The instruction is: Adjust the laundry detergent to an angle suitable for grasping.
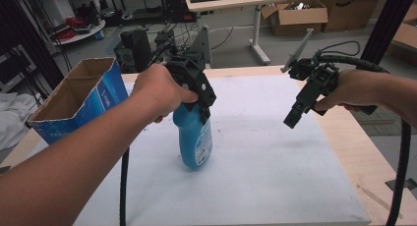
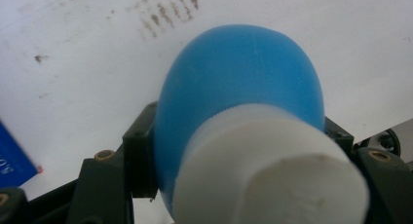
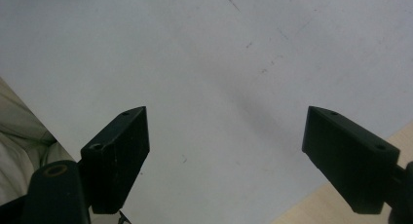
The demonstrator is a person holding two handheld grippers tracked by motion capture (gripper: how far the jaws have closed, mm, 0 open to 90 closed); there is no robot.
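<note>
Left fingers [image 2: 146,151] clamping blue bottle [image 2: 238,83], right fingers [image 3: 122,146] wide apart

Your left gripper [image 1: 199,96] is clamping the blue bottle [image 1: 195,140] upright over the white mat [image 1: 275,162]. Your right gripper [image 1: 294,119] is hovering apart, beside an open cardboard box [image 1: 78,96].

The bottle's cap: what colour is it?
White, on a blue bottle; the cap shows best in the left gripper view.
</note>
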